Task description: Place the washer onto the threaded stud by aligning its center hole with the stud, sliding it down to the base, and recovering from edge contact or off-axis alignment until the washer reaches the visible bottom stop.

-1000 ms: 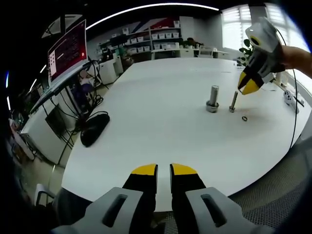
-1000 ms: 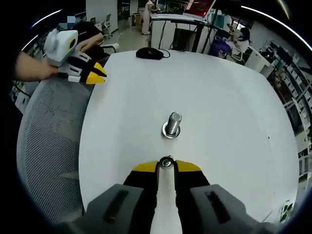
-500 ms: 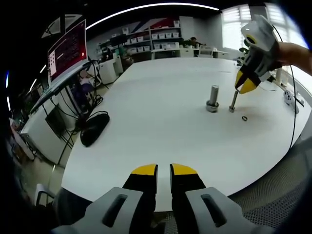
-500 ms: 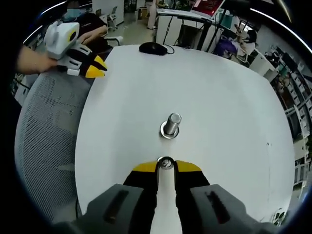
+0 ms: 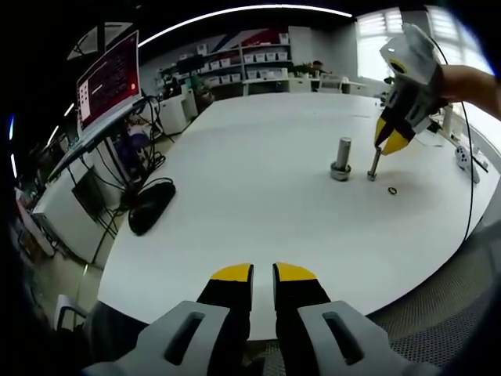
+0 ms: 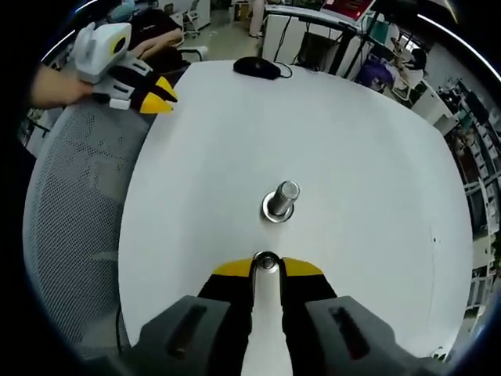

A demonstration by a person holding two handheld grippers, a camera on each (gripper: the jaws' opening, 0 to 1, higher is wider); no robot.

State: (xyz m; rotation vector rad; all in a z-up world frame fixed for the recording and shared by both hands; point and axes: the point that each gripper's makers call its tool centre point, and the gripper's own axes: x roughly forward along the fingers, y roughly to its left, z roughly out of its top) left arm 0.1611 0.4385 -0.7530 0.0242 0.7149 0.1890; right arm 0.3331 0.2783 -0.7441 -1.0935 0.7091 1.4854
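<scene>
Left gripper view looks across a white round table (image 5: 258, 196) from its near edge, where the left gripper (image 5: 263, 272) hovers with its yellow-tipped jaws drawn almost together and nothing between them. Far across the table stand two metal pieces: a thicker upright bolt (image 5: 342, 158) on a wide base, and just beside it a thin threaded stud (image 5: 375, 163). The right gripper (image 5: 394, 138) reaches down to the top of that stud, held by a person's hand (image 5: 468, 81). A small dark washer (image 5: 392, 190) lies flat on the table near the stud's foot, apart from it. A black computer mouse (image 5: 150, 207) sits near the table's left edge. Right gripper view looks down along its own jaws, which are clenched around the top end of the threaded stud (image 6: 267, 262), seen end-on as a small round metal tip between the yellow pads. The thicker bolt (image 6: 282, 200) stands just beyond it. The left gripper (image 6: 160, 95) shows at the upper left over a grey mesh chair (image 6: 74, 204).
</scene>
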